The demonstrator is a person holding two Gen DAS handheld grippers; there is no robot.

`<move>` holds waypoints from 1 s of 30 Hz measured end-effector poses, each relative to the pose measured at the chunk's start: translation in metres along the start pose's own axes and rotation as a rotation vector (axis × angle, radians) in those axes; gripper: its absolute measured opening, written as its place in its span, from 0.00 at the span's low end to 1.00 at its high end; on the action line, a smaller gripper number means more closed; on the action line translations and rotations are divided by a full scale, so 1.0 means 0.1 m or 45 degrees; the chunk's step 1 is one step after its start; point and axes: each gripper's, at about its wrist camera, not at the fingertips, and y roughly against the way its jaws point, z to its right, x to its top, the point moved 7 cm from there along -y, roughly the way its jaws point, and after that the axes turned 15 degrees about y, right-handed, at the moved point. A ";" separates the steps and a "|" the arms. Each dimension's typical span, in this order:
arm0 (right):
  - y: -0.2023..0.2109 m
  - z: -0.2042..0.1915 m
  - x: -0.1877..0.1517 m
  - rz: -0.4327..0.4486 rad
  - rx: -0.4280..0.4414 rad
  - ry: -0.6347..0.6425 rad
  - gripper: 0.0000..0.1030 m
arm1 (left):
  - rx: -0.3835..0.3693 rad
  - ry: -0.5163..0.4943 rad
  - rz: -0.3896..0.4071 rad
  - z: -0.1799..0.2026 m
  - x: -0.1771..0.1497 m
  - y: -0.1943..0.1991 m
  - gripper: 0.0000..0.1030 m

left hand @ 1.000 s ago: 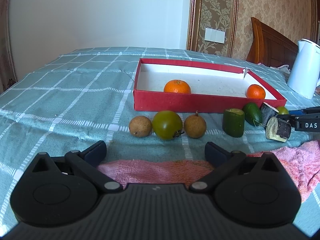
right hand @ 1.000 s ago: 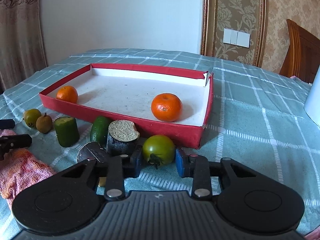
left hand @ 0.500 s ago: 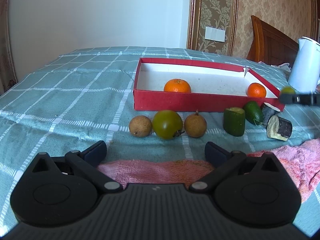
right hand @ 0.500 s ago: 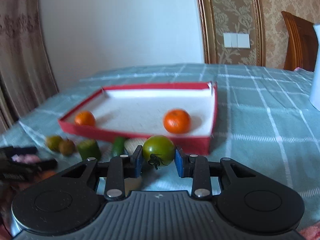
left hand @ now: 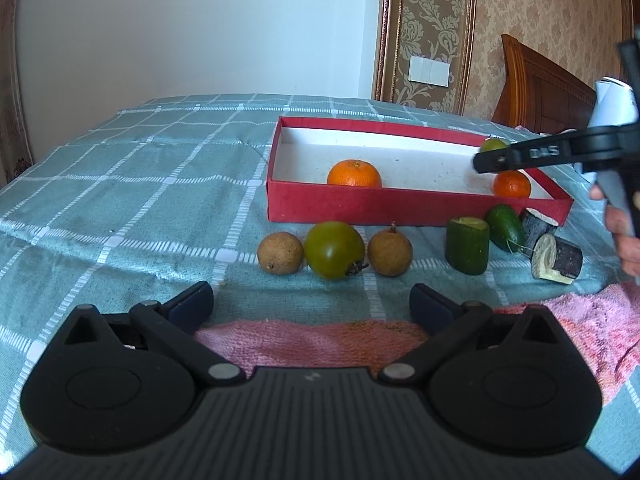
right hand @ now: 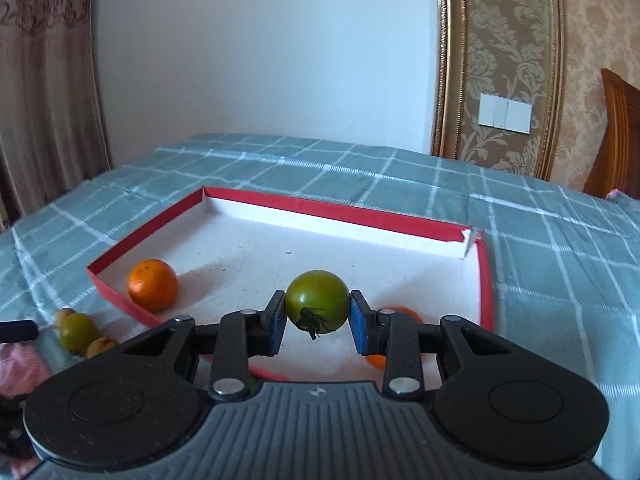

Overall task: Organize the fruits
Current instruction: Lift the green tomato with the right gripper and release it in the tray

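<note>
Right tool (right hand: 317, 322): blue pads closed on a green tomato (right hand: 317, 301), held above the red tray (right hand: 485, 280).
Left tool (left hand: 311, 304): jaws wide apart, holding nothing, low over the pink towel (left hand: 312, 340).
Tray contents: two mandarins (right hand: 152, 285).
Advice: lower near the white floor before releasing, clear of the mandarin beneath, so nothing rolls.

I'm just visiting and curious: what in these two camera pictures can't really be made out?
- Right wrist view: the second orange is mostly hidden behind the right tongs holding the green tomato.
- Right wrist view: the fruits at the left edge are blurred.
- Left wrist view: the white kettle is cut off by the edge and partly hidden.
</note>
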 end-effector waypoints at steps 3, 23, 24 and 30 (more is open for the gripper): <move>-0.17 -0.03 0.03 -0.054 -0.008 0.020 0.31 | -0.005 0.002 0.001 -0.01 0.00 0.00 1.00; -0.50 -0.05 -0.01 -0.195 -0.010 0.021 0.32 | -0.004 0.004 0.003 -0.02 0.00 -0.01 1.00; -0.50 -0.05 -0.01 -0.195 -0.011 0.026 0.32 | -0.002 0.002 0.002 -0.02 0.00 -0.01 1.00; -0.50 -0.05 -0.01 -0.198 -0.012 0.032 0.32 | 0.008 -0.008 -0.002 0.00 -0.01 -0.02 1.00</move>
